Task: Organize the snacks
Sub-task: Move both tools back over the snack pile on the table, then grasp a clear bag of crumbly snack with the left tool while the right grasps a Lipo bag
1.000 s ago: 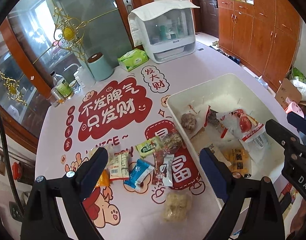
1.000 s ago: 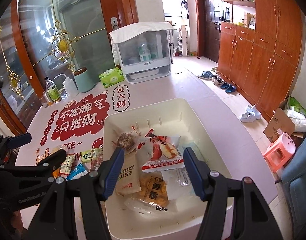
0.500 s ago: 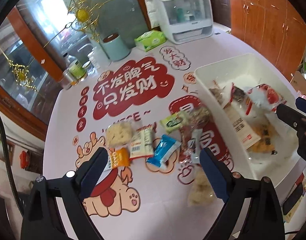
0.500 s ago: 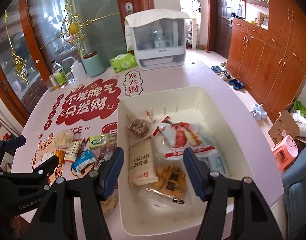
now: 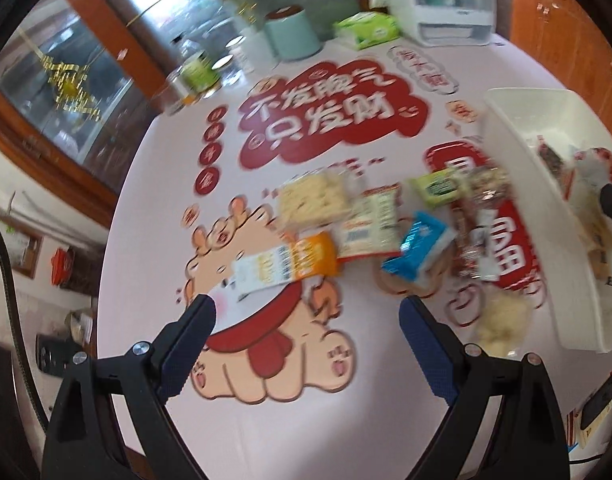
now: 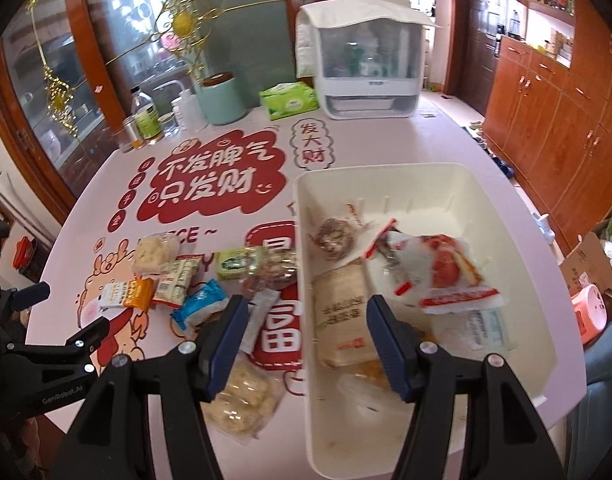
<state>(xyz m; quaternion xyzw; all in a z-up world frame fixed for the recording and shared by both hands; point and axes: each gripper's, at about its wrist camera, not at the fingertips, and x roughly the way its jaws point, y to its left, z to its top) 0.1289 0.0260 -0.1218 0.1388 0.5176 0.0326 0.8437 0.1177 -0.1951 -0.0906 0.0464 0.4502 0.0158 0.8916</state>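
Note:
Several snack packets lie loose on the pink tablecloth: an orange packet point(image 5: 290, 262), a blue one point(image 5: 420, 250), a green one point(image 5: 438, 186) and a clear bag of pale puffs point(image 6: 242, 396). A white bin point(image 6: 302, 248) to their right holds several more packets. My left gripper point(image 5: 306, 316) hangs open and empty above the table, just short of the orange packet. My right gripper point(image 6: 306, 328) is open and empty over the bin's left wall. The left gripper point(image 6: 46, 308) also shows at the left edge of the right wrist view.
At the table's far side stand a teal canister point(image 6: 220, 98), a green tissue pack point(image 6: 290, 100), a white covered rack point(image 6: 366, 64) and bottles point(image 6: 146, 118). Wooden cabinets point(image 6: 546, 120) line the right wall. A pink stool point(image 6: 590, 312) sits on the floor.
The left gripper has swung left and come down, from over the bin's edge to over the loose packets. The right gripper has shifted left, from over the bin's middle to its left wall. Both stayed open.

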